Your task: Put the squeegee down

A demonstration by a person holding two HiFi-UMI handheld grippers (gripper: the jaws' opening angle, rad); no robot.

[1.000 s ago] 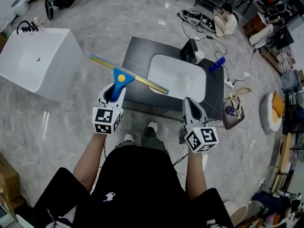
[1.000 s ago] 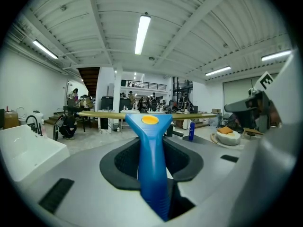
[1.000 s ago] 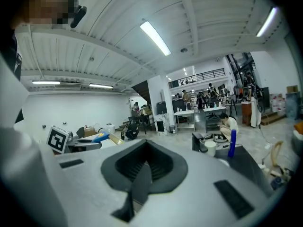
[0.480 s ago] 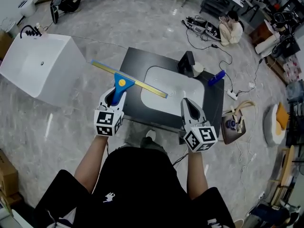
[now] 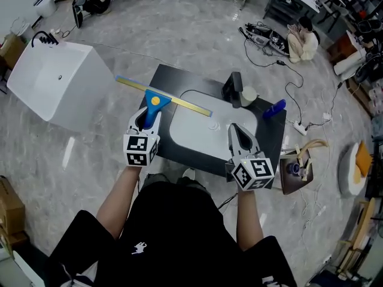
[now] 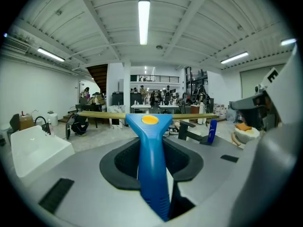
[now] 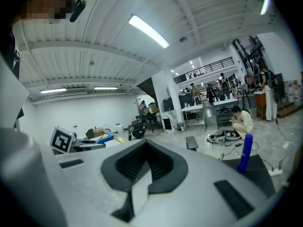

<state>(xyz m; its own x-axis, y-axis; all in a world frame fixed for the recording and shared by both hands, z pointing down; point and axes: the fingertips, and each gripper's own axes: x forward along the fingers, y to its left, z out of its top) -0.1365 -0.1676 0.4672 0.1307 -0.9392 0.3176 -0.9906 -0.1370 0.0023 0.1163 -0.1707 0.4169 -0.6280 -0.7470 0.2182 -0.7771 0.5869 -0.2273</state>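
Here the person stands at a black counter (image 5: 179,79) with a white basin (image 5: 206,124) sunk in it, both forearms stretched forward and roughly side by side, wrists straight. The left gripper (image 5: 145,119) points ahead and slightly downward, its marker cube toward the body. Its jaws are clamped on the blue handle of the squeegee (image 6: 150,141), which sticks straight out from between the pads. The squeegee is up in the air, not resting on anything. Its long yellowish blade (image 5: 185,104) lies crosswise to the handle. From the head view it spans from past the counter's left corner to the near rim of the basin.

The right gripper (image 5: 238,131) is held level with the other, aimed toward the basin's right end. Its jaws are closed together with nothing between them. A black tap (image 5: 231,87) stands behind the basin, and a blue bottle (image 5: 274,108) stands at the counter's right side. A white tub (image 5: 54,79) stands on the floor to the left.
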